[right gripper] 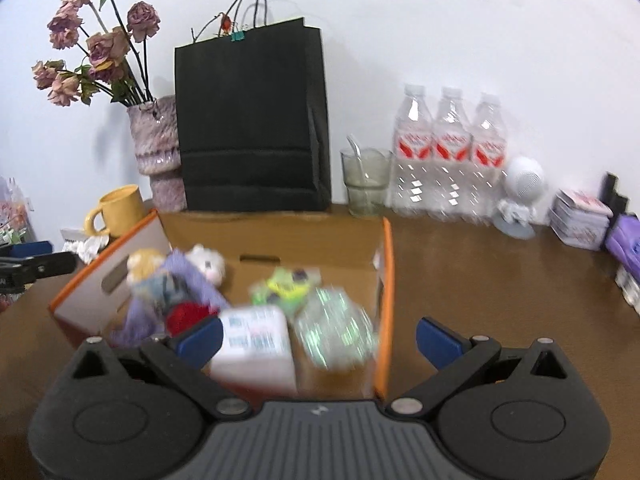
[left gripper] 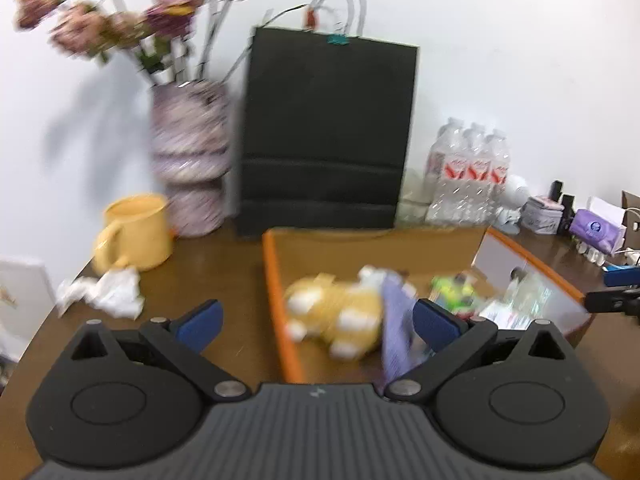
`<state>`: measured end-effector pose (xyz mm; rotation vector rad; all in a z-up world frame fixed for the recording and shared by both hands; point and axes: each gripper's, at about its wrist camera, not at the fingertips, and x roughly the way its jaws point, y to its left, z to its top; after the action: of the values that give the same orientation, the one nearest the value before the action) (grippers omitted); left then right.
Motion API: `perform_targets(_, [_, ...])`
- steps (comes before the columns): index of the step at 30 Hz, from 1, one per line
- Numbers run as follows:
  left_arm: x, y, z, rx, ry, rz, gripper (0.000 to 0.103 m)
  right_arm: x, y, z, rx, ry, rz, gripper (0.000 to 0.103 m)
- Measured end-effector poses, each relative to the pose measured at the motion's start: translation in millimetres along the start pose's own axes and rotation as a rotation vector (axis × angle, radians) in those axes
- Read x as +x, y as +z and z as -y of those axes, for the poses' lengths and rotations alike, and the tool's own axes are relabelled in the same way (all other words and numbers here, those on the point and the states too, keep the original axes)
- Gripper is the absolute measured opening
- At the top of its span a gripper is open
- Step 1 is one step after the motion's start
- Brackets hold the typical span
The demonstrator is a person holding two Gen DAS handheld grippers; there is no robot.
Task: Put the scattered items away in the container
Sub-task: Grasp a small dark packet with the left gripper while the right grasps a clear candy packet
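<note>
— Cardboard box point(right gripper: 387, 280), orange-rimmed, is seen open on the brown table point(right gripper: 500, 272), in front of the black paper bag point(right gripper: 252, 120). How full is it judged to be?

— Well filled. Inside, from large to small, a yellow plush toy point(left gripper: 336, 316), a white carton point(right gripper: 252, 344), a crinkly clear packet point(right gripper: 336, 328), a purple pouch point(right gripper: 180, 280) and a green toy point(right gripper: 284, 286) are seen. Much is blurred, so finer detail cannot be told.

— What is left outside?

— A crumpled white tissue point(left gripper: 104, 292) is seen lying on the table just beside the yellow mug point(left gripper: 134, 232), left of the box. It is judged the likeliest scattered item remaining.

— And the 2 grippers?

— The left gripper point(left gripper: 318, 322) is held with its jaws wide apart and nothing between them, above the box's left wall. The right gripper point(right gripper: 318, 338) is likewise spread and empty, over the box's near right corner.

— How should the step be done well?

— The tissue should be approached by the left gripper, low, pinched at its bulkiest fold, and the mug should be kept clear of.
</note>
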<state>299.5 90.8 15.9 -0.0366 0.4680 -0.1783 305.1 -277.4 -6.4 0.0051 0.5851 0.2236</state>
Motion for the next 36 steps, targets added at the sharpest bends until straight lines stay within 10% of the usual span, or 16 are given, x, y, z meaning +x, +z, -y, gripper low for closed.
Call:
perform_targets(16, [-14.7,-73.8,28.7,0.110,-0.096,-0.206,0.103,19.2,-74.6,-25.0,-0.068,-0.013,-0.145,0.092])
perform_targets(21, [-9.7,-83.8,41.9,0.166,-0.075,-0.232,0.065,27.1,-75.6,-32.7,-0.081,-0.007,-0.138,0.069])
perform_targets(24, [-15.0,-83.4,46.0,0.172,-0.105,-0.226,0.012,25.7,-76.9,-33.6,-0.077,0.026,-0.128,0.038])
perform_targets(26, [-16.6,-85.2,49.0,0.176,-0.107,-0.221,0.006,21.3,-77.6,-34.7,-0.075,0.038,-0.119,0.015])
perform_targets(36, [-19.9,-83.2,44.5,0.127,-0.121,-0.189,0.004,14.0,-80.3,-34.0,-0.016,0.071,-0.112,0.014])
